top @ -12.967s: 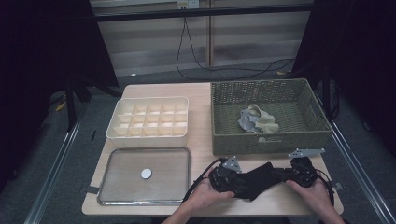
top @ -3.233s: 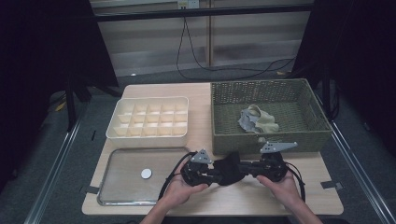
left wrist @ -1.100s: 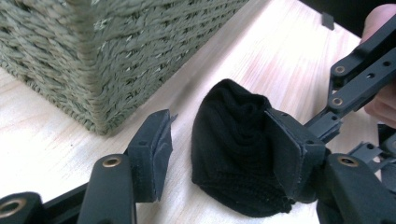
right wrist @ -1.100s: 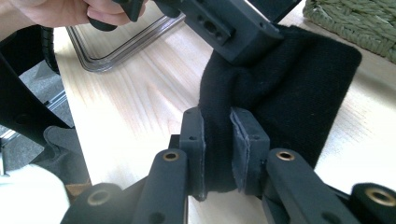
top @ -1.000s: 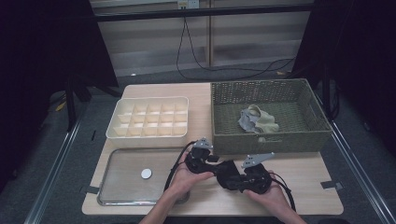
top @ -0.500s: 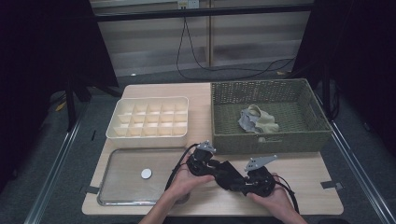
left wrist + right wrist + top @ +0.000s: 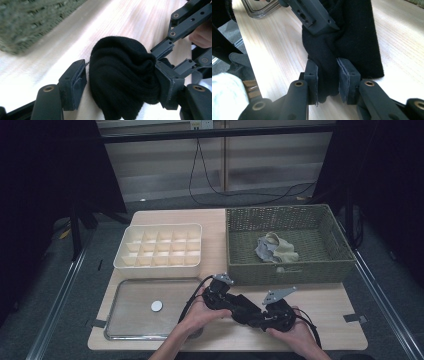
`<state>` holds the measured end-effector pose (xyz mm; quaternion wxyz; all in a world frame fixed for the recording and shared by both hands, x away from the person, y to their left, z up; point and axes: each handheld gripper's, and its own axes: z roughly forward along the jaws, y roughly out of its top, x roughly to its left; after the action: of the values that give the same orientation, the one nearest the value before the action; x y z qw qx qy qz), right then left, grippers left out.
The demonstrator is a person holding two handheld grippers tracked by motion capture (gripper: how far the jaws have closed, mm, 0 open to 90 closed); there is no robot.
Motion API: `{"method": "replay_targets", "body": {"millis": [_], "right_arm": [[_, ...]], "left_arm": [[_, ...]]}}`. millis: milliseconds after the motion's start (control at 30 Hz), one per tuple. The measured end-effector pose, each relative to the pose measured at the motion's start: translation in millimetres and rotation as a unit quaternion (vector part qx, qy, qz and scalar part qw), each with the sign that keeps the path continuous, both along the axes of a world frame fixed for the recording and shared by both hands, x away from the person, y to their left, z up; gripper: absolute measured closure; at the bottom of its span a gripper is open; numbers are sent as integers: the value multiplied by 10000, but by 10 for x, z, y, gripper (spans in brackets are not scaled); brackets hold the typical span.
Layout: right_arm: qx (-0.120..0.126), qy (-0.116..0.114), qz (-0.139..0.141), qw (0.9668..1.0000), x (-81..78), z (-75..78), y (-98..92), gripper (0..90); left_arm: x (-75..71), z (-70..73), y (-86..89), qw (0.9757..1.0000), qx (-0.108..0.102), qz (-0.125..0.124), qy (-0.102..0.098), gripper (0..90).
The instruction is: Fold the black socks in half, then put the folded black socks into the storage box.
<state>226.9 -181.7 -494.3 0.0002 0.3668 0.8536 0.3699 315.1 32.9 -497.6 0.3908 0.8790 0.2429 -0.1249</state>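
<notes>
A black knitted cloth [image 7: 247, 311] lies bunched on the wooden table [image 7: 330, 300] near its front edge, between the two grippers. In the left gripper view the cloth [image 7: 120, 65] sits between the jaws of my left gripper [image 7: 122, 82]. Those jaws have just been opening: the left pad [image 7: 75, 82] stands just off the fabric and the right pad touches it. My right gripper [image 7: 328, 77] is shut on a fold of the cloth [image 7: 352, 37], with a jaw of the left gripper [image 7: 314, 17] just beyond. In the high view the left gripper [image 7: 235, 304] and right gripper [image 7: 257, 316] face each other.
A green wicker basket [image 7: 240, 227] holding pale cloths [image 7: 275, 249] stands at the back right. A cream compartment box [image 7: 160, 247] sits at the back left. In front of it lies a metal tray [image 7: 130, 315] with a small white disc [image 7: 156, 306].
The right hand has drifted slightly to the right with the cloth. The left hand has stayed about where it was.
</notes>
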Motion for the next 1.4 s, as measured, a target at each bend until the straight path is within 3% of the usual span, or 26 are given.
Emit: {"method": "replay_targets", "body": {"millis": [33,100,233,300,400,433,500,667,767,933,1000,1067,1133,1300,1400], "right_arm": [[12,-4,-6,10000,-3,-1,4,710],[-19,-10,5,10000,-9,2,8,710],[-85,-52,3,10000,-21,6,10,710],[-86,-76,11,9999,-20,4,10,709],[23,-49,-66,10000,-26,-9,-3,707],[113,-9,-73,9999,-21,-18,-15,705],[172,74,-114,9998,-9,-17,-28,693],[226,52,-82,9997,4,5,-36,624],[404,75,-159,9990,24,21,-53,583],[432,49,-250,9987,37,42,-80,511],[446,4,-240,9987,30,55,-82,481],[471,-13,-263,9985,20,61,-88,451],[458,-27,-267,9986,20,60,-99,412],[502,-157,-414,9978,33,89,-157,364],[486,-168,-428,9978,42,89,-174,326]], "left_arm": [[1,-7,-4,10000,-86,-19,46,329],[6,-7,-7,9998,-67,-97,139,342],[7,-23,-23,9985,-239,-283,415,423],[1,-17,-24,9979,-316,-334,452,496],[-42,23,-37,9991,-184,-220,298,582],[-50,28,-42,9989,-247,-233,322,592],[-61,56,-46,9994,-137,-196,246,604],[-37,114,-14,9995,-116,-209,210,614],[-23,113,5,9995,-143,-145,244,615],[-17,146,41,9996,-163,-138,196,615],[-23,174,65,9999,-77,-76,73,615],[-28,175,70,9998,-150,-98,120,614],[-40,189,68,10000,-34,-64,38,613],[-41,227,114,9998,-80,-73,148,614],[-55,281,126,10000,26,-75,13,614]]}}
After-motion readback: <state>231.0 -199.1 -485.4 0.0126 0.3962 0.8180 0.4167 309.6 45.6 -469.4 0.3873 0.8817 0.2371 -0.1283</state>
